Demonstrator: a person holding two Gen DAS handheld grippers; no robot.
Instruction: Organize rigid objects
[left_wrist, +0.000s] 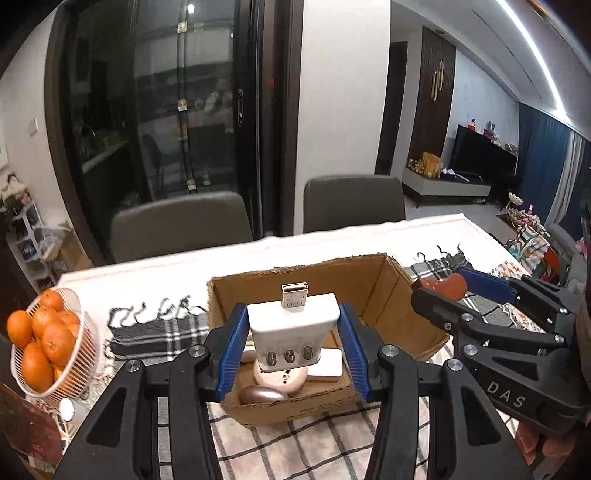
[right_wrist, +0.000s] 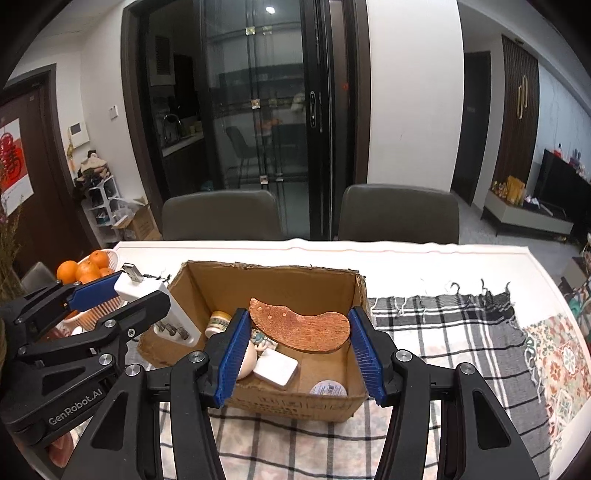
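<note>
At the bottom centre of the left wrist view, the left gripper (left_wrist: 293, 341) clamps a white USB charger (left_wrist: 293, 332) between its blue pads, plug end up, above the near part of the open cardboard box (left_wrist: 391, 291). In the right wrist view the right gripper (right_wrist: 295, 347) pinches a curved brown wooden piece (right_wrist: 301, 326) over the same box. Further back at frame left stands a basket of oranges (left_wrist: 48, 339) on the checked cloth (left_wrist: 295, 450).

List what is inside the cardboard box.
Inside the cardboard box: a white flat block, a round labelled lid, a small jar, a cream round item. The held copper-coloured piece covers the floor behind.
</note>
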